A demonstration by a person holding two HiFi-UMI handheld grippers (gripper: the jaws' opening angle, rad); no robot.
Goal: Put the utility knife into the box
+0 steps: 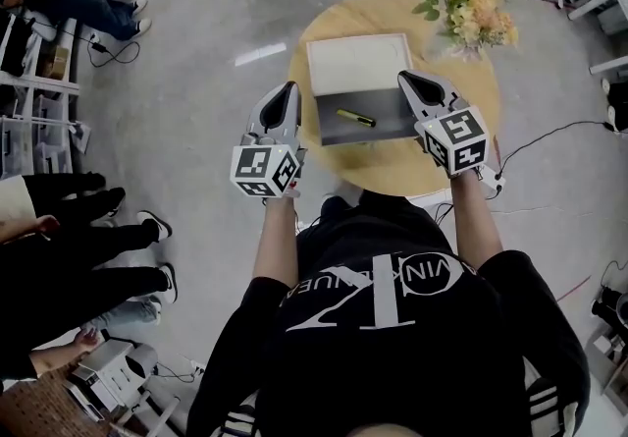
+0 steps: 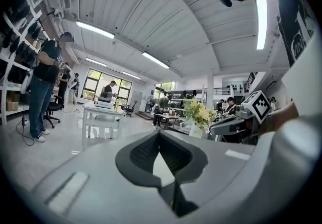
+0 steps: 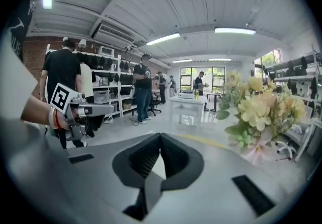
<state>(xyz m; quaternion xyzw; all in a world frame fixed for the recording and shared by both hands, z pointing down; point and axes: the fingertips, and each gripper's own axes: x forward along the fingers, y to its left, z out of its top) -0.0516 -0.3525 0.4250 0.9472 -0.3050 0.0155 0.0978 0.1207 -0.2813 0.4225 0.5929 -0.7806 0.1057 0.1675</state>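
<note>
- The small yellow-green utility knife lies flat inside the dark bottom half of the open flat box, near its middle.
- Nothing is holding the knife, so the main job looks done.
- What may be left is to shut the white lid, which lies open on the far side of the box.
- The left tool hangs just off the left edge of the box. Its jaws are together at the tips, with nothing between them.
- The right tool hangs at the right edge of the box. Its jaws are together too, and it is empty.
- The box sits on a round wooden worktop.
- A bunch of yellow flowers stands beyond the box, off to its right.
</note>
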